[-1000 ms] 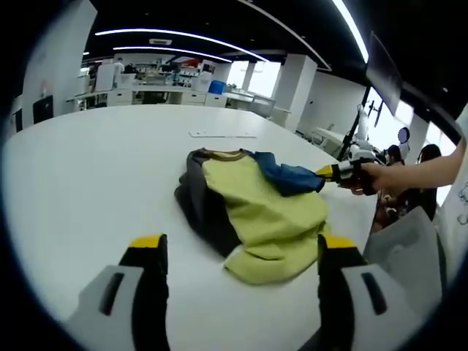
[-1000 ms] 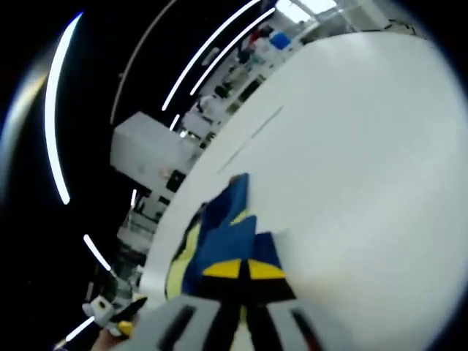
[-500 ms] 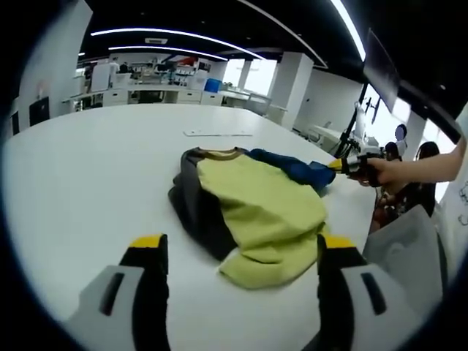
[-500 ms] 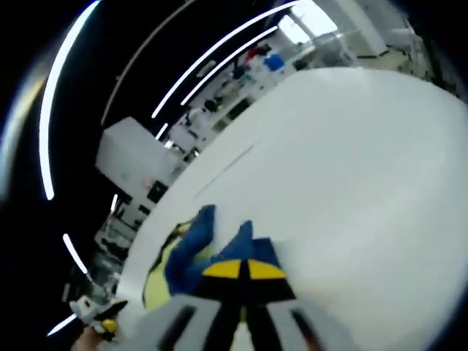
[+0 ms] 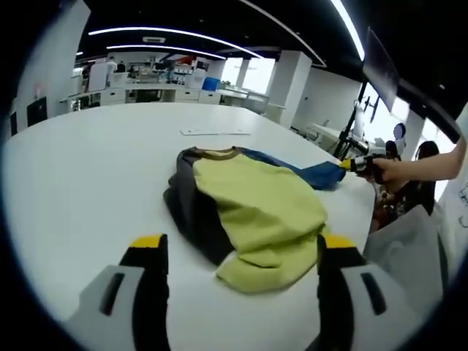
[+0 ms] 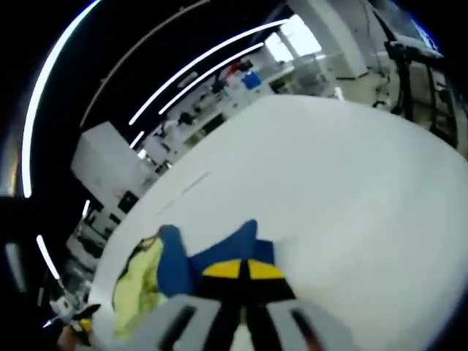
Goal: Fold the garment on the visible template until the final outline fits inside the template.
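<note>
Left gripper (image 5: pixel 241 252) sits low over the white worktop (image 5: pixel 80 175), jaws spread wide and released, nothing between the yellow-tipped pads. Just beyond those jaws lies the garment (image 5: pixel 252 208), crumpled in a heap on the worktop: a yellow-green front panel facing up, a dark grey side on the edge toward the left jaw, a brown collar band at the far end. From the garment's far right corner a blue sleeve (image 5: pixel 314 172) stretches out toward the worktop edge, where the right gripper (image 5: pixel 349 165) pinches its end, held by a person's hand (image 5: pixel 387 172). In the right gripper view the right gripper (image 6: pixel 242 272) has its jaws clenched together on the blue sleeve (image 6: pixel 212 256), blue cloth bunched right at the yellow tips, with the yellow-green part of the garment (image 6: pixel 139 281) lying beyond and to the side of it. Beyond the garment, on the far part of the worktop, lies a thin flat white strip (image 5: pixel 216 132), well apart from the cloth; whether it belongs to a template I cannot tell. Past the worktop: white desks, a white pillar (image 5: pixel 289 88), bright ceiling light strips and seated people near the hand.
</note>
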Demonstrator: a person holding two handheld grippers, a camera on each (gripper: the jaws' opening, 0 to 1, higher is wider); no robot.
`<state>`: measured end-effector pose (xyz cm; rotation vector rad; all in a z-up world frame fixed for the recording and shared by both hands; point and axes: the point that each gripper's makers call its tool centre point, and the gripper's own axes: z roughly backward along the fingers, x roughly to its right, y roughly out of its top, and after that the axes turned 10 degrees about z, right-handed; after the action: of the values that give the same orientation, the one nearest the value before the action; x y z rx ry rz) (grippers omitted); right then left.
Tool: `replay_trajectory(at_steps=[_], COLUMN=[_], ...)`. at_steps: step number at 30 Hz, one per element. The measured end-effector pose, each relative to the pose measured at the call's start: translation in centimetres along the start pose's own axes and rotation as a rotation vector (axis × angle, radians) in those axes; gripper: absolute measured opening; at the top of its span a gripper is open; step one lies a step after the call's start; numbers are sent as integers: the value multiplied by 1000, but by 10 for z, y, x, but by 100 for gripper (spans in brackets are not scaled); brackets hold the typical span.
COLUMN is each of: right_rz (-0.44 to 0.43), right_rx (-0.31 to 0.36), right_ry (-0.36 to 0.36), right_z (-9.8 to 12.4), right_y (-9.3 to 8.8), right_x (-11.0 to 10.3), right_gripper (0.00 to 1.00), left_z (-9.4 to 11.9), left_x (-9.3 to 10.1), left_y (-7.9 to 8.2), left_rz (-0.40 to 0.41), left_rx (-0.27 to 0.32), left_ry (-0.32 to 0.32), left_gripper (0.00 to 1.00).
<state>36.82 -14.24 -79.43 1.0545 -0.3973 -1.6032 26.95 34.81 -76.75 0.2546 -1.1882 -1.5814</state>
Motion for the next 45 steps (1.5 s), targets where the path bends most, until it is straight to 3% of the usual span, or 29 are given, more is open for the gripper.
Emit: replay_trajectory(at_steps=[8,11,16,30,32,38,45], right_rz=[70,161,217,227,240,260,244], right_rx=[11,-9,-46,-76,-76,-28,-34], right_ry=[-110,-161,-217,-185,-186,-222,-308], right_z=[1,3,4,-6,-7,-3,2], right_y=[9,10,4,-14,-13,2,6], right_x=[25,34,45,35,38,52,74], right_gripper=[0,0,0,1,11,25,21], left_z=[-4,-3,-3,-3,-3,-4,-5], left_x=[1,1,0,-5,-5,-3,-2], left_y=[-4,-6,-10,-11,-11,-14,-14], left_rz=[7,11,18,25,27,31,35], left_rx=[-15,-15,-17,-14,-12,-17,-14], left_ry=[0,3,6,9,10,7,6], left_gripper=[81,81,80,80,80,80,81])
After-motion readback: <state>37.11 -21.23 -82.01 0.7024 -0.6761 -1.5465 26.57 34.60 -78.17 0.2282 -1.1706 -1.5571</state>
